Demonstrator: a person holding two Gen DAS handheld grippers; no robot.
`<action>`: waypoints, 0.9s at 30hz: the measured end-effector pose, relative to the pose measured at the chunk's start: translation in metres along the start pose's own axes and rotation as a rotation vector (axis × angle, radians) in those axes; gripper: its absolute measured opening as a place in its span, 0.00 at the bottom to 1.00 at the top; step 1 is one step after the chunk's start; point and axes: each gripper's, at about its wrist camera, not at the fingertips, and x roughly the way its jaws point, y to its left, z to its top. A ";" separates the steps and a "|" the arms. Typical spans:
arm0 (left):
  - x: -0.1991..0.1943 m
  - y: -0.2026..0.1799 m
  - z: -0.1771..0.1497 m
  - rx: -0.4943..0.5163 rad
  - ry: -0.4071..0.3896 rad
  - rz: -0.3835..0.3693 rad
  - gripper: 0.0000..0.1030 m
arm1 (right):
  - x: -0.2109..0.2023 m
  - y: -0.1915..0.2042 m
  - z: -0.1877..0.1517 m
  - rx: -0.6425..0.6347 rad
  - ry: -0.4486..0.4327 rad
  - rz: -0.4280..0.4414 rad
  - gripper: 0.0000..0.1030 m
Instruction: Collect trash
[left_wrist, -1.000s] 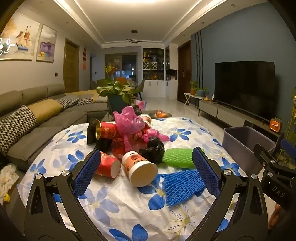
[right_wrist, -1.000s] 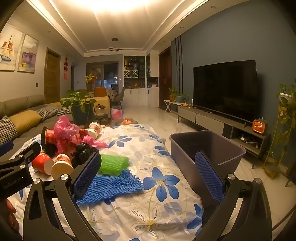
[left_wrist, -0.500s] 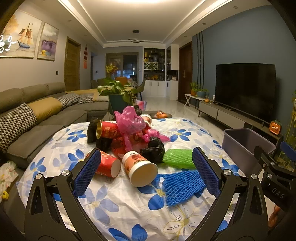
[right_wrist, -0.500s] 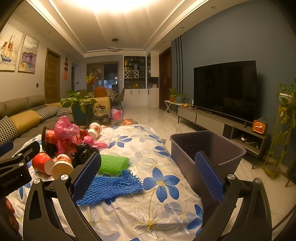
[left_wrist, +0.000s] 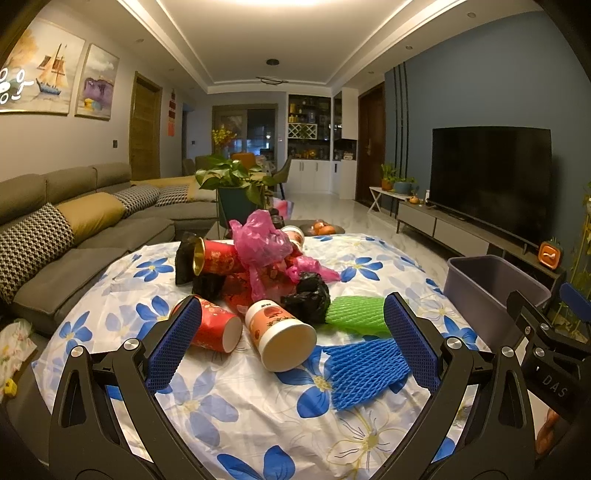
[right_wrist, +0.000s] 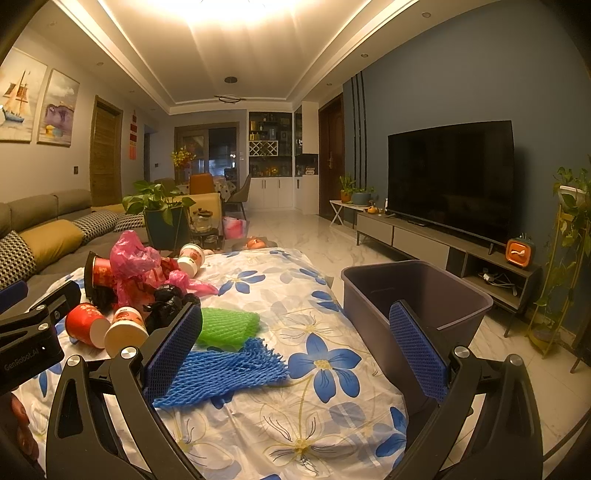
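Left wrist view: my left gripper (left_wrist: 291, 341) is spread wide, nothing between the pads, held above the near edge of the floral cloth (left_wrist: 236, 406). Trash pile sits mid-table. Closest to me: a white-and-orange paper cup (left_wrist: 281, 338) on its side, mouth toward me, w/ a red paper cup (left_wrist: 214, 326) just beside it on the left, also tipped over. Right of those, blue foam net (left_wrist: 364, 371) lies flat; green foam net (left_wrist: 356, 314) just behind it. A crumpled black bag (left_wrist: 306, 297) sits btwn the cups and the green net. Further back, a pink plastic bag (left_wrist: 260, 243) is heaped over a red can (left_wrist: 218, 256) w/ a gold rim. Grey bin (left_wrist: 491, 291) stands off the table's right edge.

Right wrist view: my right gripper (right_wrist: 295, 350) is also wide apart, holding nothing. Its left pad overlaps the blue foam net (right_wrist: 225, 367) in view; can't tell if touching. Green foam net (right_wrist: 227, 325) is just behind. Grey bin (right_wrist: 417, 295) is beside the table, behind my right pad.
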 end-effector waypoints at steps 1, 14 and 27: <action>0.000 0.000 0.000 -0.001 0.000 0.000 0.94 | 0.000 0.000 0.000 0.000 0.000 0.000 0.95; -0.001 0.002 0.000 -0.007 -0.003 0.003 0.94 | -0.001 0.001 0.000 0.001 -0.002 -0.001 0.95; -0.001 0.003 0.001 -0.009 -0.002 0.004 0.94 | -0.002 0.001 0.000 0.000 -0.004 0.001 0.95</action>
